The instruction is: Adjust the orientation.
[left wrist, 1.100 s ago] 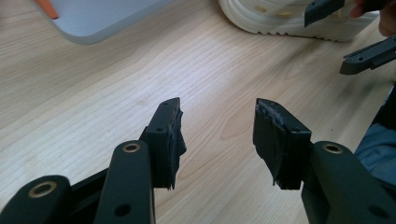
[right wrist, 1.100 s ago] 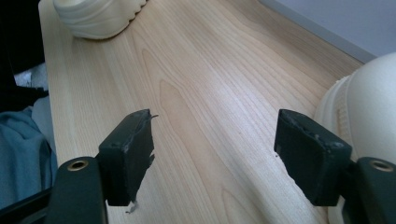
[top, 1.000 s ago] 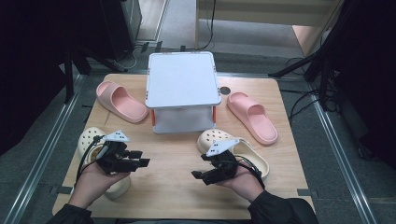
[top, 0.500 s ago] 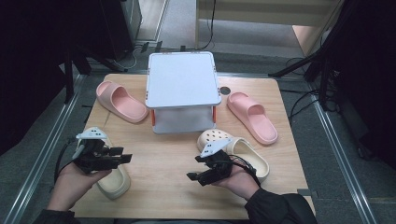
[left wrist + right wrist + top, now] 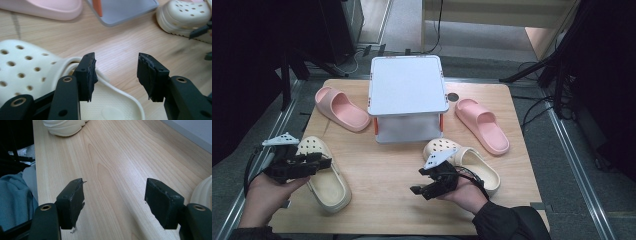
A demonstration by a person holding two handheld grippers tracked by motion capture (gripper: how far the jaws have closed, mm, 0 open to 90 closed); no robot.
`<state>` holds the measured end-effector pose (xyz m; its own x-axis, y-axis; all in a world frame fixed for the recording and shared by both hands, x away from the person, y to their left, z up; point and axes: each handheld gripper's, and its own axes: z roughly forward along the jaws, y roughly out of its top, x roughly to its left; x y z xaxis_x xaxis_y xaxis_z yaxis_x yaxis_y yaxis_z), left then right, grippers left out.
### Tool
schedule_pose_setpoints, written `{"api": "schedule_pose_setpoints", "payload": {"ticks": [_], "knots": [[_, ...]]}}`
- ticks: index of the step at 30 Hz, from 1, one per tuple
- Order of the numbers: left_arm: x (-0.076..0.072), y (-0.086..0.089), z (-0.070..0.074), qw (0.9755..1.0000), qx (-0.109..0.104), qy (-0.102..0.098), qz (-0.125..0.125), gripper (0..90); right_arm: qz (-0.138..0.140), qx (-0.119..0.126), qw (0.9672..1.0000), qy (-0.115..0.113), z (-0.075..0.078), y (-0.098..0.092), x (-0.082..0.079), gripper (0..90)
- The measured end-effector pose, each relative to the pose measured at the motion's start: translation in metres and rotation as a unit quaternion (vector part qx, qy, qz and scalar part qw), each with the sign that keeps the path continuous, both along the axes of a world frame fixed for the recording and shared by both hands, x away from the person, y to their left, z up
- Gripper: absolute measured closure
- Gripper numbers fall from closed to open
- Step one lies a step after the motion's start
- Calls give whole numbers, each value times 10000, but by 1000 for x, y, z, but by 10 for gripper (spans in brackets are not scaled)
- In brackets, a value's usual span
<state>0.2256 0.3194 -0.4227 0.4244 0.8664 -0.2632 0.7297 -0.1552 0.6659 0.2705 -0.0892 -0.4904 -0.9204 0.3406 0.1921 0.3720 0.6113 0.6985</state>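
Both grippers stand open and empty over a wooden table (image 5: 397, 180): the left gripper (image 5: 323, 163), held in a hand at the table's near left corner with its jaws pointing level toward the middle, hovers over the rim of a cream clog (image 5: 324, 175), its jaws having just been opening and now spread wide with only bare wood and the clog's edge between them. In the left gripper view the clog's rim passes beside the left pad (image 5: 88, 72), without a press from either side. Right gripper (image 5: 418, 187), cradled in a hand whose dark sleeve enters from the bottom edge, points left across the table with its jaws parted wide over bare wood, just beside the second cream clog (image 5: 467, 162) that lies near the table's front right. At the centre back sits the largest item, a white lidded box (image 5: 408, 92) with orange latches; a pink slide sandal (image 5: 343, 108) lies to its left and another pink slide sandal (image 5: 482, 125) to its right, both well apart from the grippers. Beyond the table the room is dim, with grey floor, dark stands and trailing cables.
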Motion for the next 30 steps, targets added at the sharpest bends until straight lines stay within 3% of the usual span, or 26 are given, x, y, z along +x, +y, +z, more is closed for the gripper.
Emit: {"api": "schedule_pose_setpoints", "payload": {"ticks": [7, 13, 23, 28, 30], "knots": [[0, 28, -5, 9991, -69, 32, 420, 480, 3, -24, 10000, 22, -1, 2, -1, 320], [1, 39, -14, 9980, -58, 82, 630, 477, 14, -37, 10000, 26, -1, 2, -1, 320], [9, 43, -37, 9968, 47, 297, 736, 473, 37, -96, 9999, 26, -2, 3, -1, 319], [9, 45, -42, 9963, 94, 269, 809, 472, 33, -99, 9999, 42, -2, 3, -2, 319], [9, 44, -46, 9961, 166, 157, 847, 480, 53, -88, 9999, 23, -2, 3, -1, 319]]}}
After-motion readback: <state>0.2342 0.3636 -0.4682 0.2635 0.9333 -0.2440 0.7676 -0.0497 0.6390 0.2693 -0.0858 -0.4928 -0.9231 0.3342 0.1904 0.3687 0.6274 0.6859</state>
